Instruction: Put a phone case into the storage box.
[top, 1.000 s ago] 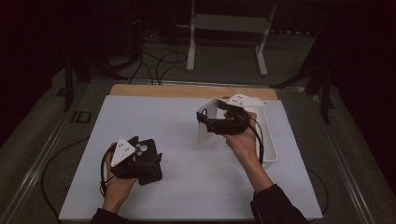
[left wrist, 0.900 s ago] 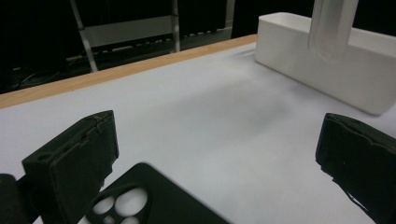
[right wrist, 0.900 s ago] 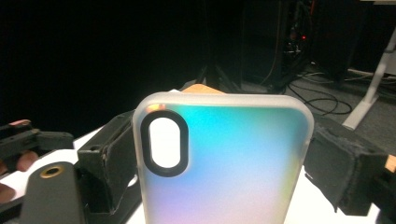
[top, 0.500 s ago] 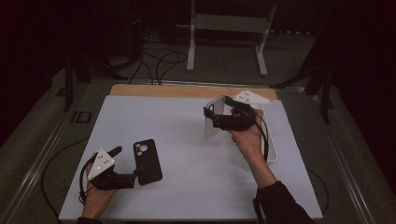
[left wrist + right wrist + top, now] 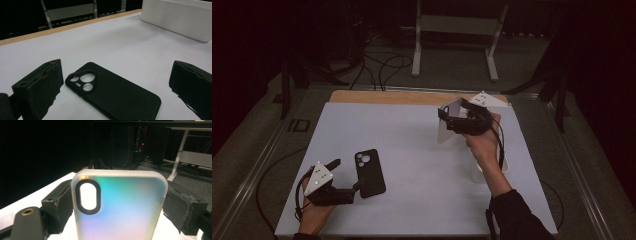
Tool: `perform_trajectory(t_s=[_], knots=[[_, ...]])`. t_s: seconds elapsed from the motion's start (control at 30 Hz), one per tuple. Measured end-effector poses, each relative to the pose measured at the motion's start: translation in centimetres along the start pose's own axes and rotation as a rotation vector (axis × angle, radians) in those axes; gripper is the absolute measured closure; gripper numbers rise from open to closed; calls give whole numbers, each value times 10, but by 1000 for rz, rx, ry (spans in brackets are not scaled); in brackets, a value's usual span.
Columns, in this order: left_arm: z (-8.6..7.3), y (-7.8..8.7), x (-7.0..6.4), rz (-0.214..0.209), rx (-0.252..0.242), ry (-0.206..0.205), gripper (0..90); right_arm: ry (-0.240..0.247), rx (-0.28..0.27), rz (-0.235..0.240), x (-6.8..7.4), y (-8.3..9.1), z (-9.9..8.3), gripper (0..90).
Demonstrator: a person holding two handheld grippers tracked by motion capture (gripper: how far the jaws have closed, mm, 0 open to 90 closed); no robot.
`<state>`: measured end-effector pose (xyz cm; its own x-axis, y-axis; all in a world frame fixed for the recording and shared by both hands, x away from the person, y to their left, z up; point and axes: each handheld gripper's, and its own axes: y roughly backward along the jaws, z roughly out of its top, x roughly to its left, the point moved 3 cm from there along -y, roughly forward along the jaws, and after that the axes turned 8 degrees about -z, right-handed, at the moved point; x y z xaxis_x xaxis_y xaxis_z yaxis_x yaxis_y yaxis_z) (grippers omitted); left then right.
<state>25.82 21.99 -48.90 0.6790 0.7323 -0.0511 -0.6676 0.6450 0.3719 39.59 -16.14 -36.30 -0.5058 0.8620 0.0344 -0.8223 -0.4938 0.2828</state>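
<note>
A black phone case (image 5: pixel 370 172) (image 5: pixel 112 92) lies flat on the white table, camera cutout up. My left gripper (image 5: pixel 345 175) (image 5: pixel 115 95) is open just left of it, near the front edge. In the left gripper view the jaws stand wide on either side of the case without touching it. My right gripper (image 5: pixel 451 120) (image 5: pixel 120 212) is raised above the table's back right and is shut on a translucent, iridescent phone case (image 5: pixel 447 125) (image 5: pixel 120 207), held upright by its long sides.
A white box (image 5: pixel 506 165) (image 5: pixel 180 17) sits at the table's right, partly under the right forearm. A wooden strip (image 5: pixel 382 96) runs along the far edge. Beyond it are cables and a metal stand (image 5: pixel 457 30) on the dark floor.
My left gripper let go of the black case and drew back to the left and toward the front edge. The right gripper drifted slightly right with the translucent case.
</note>
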Motion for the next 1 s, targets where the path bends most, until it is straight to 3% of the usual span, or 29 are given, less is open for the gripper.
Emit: perform_trajectory(t_s=[0.33, 1.0], knots=[[0, 2, 2, 16, -13, 10, 0, -28, 0, -61, -20, -1, 0, 168], [0, 2, 1, 25, -16, 4, 0, -37, -1, -167, -55, -5, -2, 167]])
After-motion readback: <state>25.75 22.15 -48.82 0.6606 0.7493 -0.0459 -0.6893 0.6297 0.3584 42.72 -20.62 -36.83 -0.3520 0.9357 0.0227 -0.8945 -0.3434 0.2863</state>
